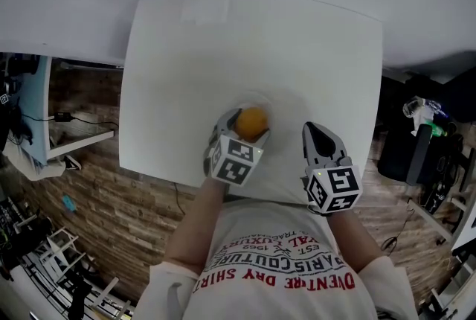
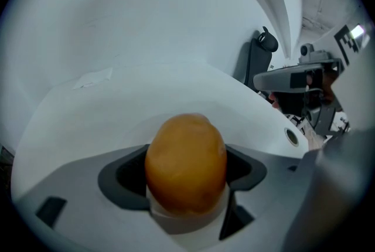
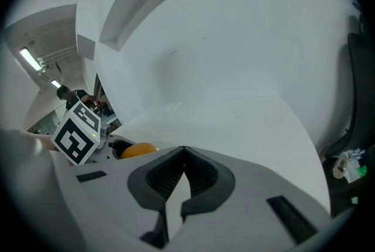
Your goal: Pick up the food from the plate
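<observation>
A round orange piece of food (image 1: 252,121) sits between the jaws of my left gripper (image 1: 247,126), just over a white plate (image 1: 282,104) that hardly stands out from the white table (image 1: 223,50). In the left gripper view the food (image 2: 186,157) fills the gap, and both dark pads of the left gripper (image 2: 186,172) touch its sides. My right gripper (image 1: 320,134) hovers to the right of the plate near the table's front edge, with nothing in it. Its jaw tips meet in the right gripper view (image 3: 184,154), where the food (image 3: 137,150) shows at the left.
The table's front edge runs just in front of both grippers. A wooden floor lies below, with a light shelf unit (image 1: 33,117) and cables at the left and dark equipment (image 1: 424,147) at the right. A white wall stands behind the table.
</observation>
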Demonstrator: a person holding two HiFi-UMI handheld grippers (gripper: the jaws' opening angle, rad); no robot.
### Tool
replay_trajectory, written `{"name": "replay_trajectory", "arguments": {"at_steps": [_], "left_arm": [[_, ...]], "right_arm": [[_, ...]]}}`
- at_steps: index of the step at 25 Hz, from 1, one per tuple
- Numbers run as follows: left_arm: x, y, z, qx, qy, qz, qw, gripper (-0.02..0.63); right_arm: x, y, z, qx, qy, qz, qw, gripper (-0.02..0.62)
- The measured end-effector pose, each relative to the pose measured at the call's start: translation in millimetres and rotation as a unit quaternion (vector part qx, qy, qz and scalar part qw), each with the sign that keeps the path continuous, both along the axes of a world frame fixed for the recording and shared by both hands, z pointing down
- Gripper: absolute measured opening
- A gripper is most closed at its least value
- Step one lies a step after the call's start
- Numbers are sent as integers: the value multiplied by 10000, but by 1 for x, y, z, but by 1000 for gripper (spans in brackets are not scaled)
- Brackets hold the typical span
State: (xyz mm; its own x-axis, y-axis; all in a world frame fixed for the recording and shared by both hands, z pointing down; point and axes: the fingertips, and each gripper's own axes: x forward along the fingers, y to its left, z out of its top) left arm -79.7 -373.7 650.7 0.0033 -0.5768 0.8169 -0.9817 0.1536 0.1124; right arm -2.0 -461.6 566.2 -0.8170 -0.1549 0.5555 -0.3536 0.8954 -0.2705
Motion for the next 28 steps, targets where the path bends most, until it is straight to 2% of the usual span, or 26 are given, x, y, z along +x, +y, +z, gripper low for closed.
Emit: {"name": "replay_trajectory", "arguments": {"at_steps": [6, 10, 13, 18, 22, 25, 28], "left_arm": [[-6, -6, -23, 292, -99, -130, 9994, 365], [-8, -14, -63, 821, -370, -206, 9957, 365], [-10, -15, -103, 1257, -658, -248, 9896, 365], [-13, -14, -175, 2171, -957, -305, 9710, 365], [-9, -8, -213, 2766, -1118, -248, 9541, 365], [-6, 2, -241, 3231, -1095, -363, 9393, 365], [-4, 17, -270, 3599, -1249, -441, 9235, 365]], "right_arm": [[3, -2, -18, 150, -136, 142, 9997, 9], [8, -1, -32, 252, -275, 279, 9989, 9], [10, 3, -48, 370, -437, 372, 9977, 9], [11, 6, -82, 682, -718, 500, 9938, 9], [14, 11, -108, 926, -920, 576, 9898, 9], [15, 17, -131, 1140, -1130, 592, 9853, 9], [18, 27, -157, 1390, -1412, 625, 9782, 9]]}}
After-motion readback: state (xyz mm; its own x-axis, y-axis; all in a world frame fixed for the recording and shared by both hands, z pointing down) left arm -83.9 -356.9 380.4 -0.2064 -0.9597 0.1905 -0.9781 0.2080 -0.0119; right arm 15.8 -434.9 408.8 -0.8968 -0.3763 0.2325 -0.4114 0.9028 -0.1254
